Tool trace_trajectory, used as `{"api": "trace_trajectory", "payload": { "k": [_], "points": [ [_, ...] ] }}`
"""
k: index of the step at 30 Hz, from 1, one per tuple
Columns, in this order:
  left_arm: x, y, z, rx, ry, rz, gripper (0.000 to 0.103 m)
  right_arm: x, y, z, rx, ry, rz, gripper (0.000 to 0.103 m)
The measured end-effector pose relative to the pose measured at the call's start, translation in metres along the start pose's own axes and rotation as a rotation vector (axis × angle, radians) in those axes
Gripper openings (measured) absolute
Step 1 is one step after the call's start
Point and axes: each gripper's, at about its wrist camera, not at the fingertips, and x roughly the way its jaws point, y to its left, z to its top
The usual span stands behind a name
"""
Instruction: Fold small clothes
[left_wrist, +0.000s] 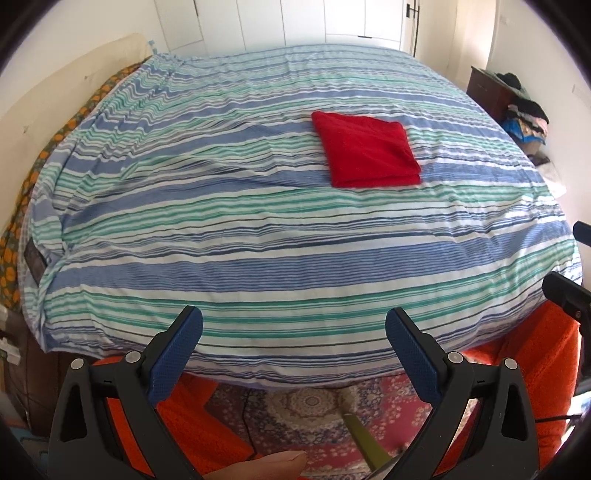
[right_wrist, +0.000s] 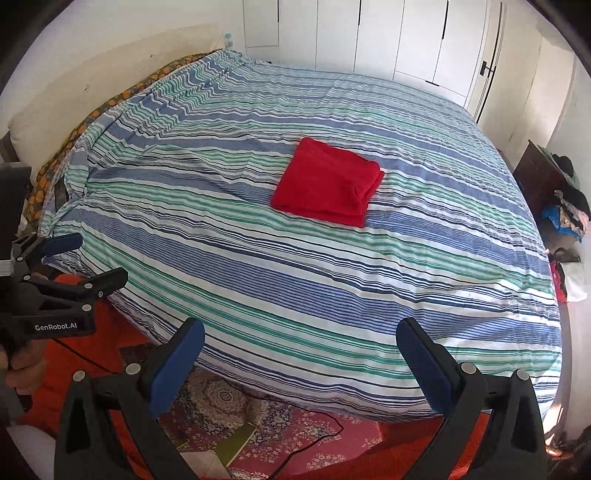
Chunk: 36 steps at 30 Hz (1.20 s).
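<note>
A red cloth (left_wrist: 367, 149) lies folded into a neat square on the striped bed cover (left_wrist: 221, 229), right of the bed's middle; the right wrist view shows the same red cloth (right_wrist: 328, 182). My left gripper (left_wrist: 293, 325) hangs open over the bed's near edge, well short of the cloth, with nothing between its fingers. My right gripper (right_wrist: 301, 334) is open too, also back at the near edge and empty. The left gripper (right_wrist: 70, 254) shows again at the left side of the right wrist view, held in a hand.
A blue, green and white striped cover (right_wrist: 332, 295) spans the whole bed. A patterned rug (left_wrist: 306, 406) and orange fabric (left_wrist: 532, 369) lie below the near edge. A dark cabinet (right_wrist: 535, 177) piled with clothes (right_wrist: 565, 214) stands right. White wardrobe doors (right_wrist: 388, 37) line the far wall.
</note>
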Motion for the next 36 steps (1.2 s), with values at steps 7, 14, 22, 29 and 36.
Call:
{"api": "trace_trajectory", "payload": {
  "k": [7,14,22,29,36],
  "points": [
    [-0.012,-0.004,0.004,0.005,-0.037,0.030,0.100,-0.012,0.006,0.003,-0.005,-0.038,-0.129,0.102],
    [-0.019,-0.009,0.004,0.023,-0.056,0.071,0.100,-0.023,0.014,0.006,-0.023,-0.063,-0.159,0.102],
    [-0.022,-0.012,0.003,0.027,-0.052,0.066,0.100,-0.031,0.017,0.004,-0.054,-0.070,-0.186,0.102],
    [-0.027,-0.015,0.001,0.029,-0.064,0.072,0.100,-0.035,0.015,0.001,-0.056,-0.079,-0.213,0.102],
    [-0.027,-0.015,-0.002,0.023,-0.063,0.069,0.100,-0.037,0.014,-0.001,-0.051,-0.088,-0.234,0.102]
  ]
}}
